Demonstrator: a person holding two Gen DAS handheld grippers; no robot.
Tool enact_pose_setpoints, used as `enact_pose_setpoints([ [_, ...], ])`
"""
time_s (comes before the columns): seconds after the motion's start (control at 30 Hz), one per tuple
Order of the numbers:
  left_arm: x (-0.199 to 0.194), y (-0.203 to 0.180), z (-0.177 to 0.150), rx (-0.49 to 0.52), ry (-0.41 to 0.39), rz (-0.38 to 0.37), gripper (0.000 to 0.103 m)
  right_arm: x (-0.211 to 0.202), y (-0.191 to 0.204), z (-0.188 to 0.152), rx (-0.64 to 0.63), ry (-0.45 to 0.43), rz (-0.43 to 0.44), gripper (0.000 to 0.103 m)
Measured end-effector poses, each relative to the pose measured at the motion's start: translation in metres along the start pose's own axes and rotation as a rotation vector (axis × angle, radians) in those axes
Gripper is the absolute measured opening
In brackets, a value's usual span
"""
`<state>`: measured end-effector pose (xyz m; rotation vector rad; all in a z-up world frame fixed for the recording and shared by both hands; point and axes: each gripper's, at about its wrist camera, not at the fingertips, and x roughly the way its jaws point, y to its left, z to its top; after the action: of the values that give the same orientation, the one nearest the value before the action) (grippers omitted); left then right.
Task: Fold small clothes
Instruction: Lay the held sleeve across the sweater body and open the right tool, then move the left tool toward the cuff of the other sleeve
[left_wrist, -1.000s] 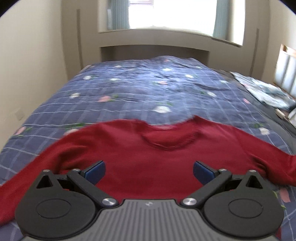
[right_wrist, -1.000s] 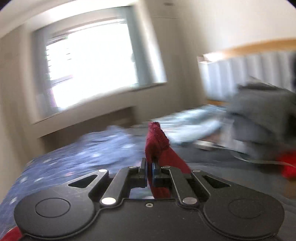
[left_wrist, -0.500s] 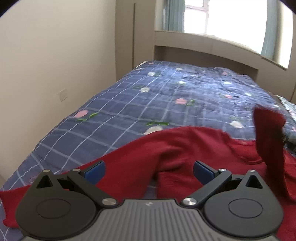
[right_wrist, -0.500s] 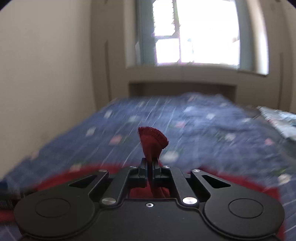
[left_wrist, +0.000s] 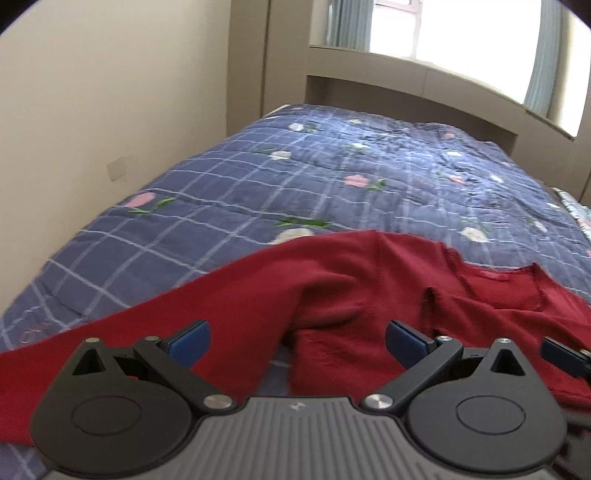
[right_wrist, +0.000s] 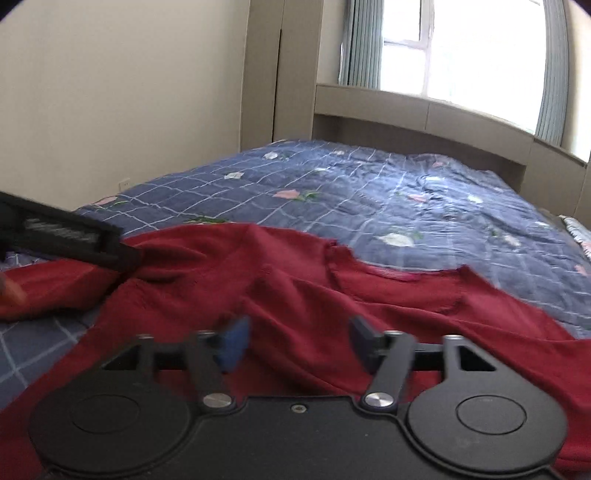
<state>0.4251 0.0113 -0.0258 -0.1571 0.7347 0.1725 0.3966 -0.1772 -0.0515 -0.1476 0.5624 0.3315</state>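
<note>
A dark red knit sweater (left_wrist: 332, 295) lies on the bed, neckline away from me. Its left sleeve (left_wrist: 129, 332) stretches out to the left. The right sleeve is folded across the body and lies on the chest (right_wrist: 295, 295). My left gripper (left_wrist: 297, 338) is open and empty, low over the sweater near the left armpit. My right gripper (right_wrist: 295, 341) is open and empty just above the folded sleeve. One of its blue fingertips (left_wrist: 561, 356) shows at the right edge of the left wrist view. The left gripper's black body (right_wrist: 62, 232) shows at the left of the right wrist view.
The bed has a blue checked quilt with flowers (left_wrist: 332, 184). A beige wall (left_wrist: 92, 110) runs along its left side. A headboard shelf and bright window (right_wrist: 461, 55) are at the far end. Patterned cloth (right_wrist: 580, 229) lies at the right edge.
My right gripper carried the right sleeve cuff leftward across the sweater, opened and let it go on the chest. My left gripper swung to the left over the left sleeve, still open.
</note>
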Motion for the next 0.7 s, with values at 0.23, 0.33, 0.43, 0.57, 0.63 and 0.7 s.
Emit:
enact_pose_setpoints([
  [0.23,0.024,-0.056,-0.013,0.056,-0.039,-0.085,0.103,-0.064,-0.063,-0.045,-0.030,0.020,-0.245,0.097],
  [0.33,0.040,-0.080,-0.023,0.085,-0.067,-0.042,0.103,-0.084,-0.090,-0.070,-0.066,0.053,-0.415,0.100],
  [0.43,0.055,-0.093,-0.035,0.111,-0.072,0.029,0.103,-0.089,-0.111,-0.090,-0.125,0.083,-0.562,0.102],
  [0.57,0.057,-0.091,-0.041,0.102,-0.078,0.033,0.103,-0.085,-0.128,-0.102,-0.114,0.076,-0.604,0.102],
  [0.63,0.058,-0.090,-0.043,0.095,-0.080,0.027,0.103,-0.079,-0.128,-0.101,-0.111,0.057,-0.602,0.102],
  [0.7,0.058,-0.090,-0.043,0.098,-0.082,0.031,0.103,-0.068,-0.124,-0.097,-0.147,0.034,-0.622,0.102],
])
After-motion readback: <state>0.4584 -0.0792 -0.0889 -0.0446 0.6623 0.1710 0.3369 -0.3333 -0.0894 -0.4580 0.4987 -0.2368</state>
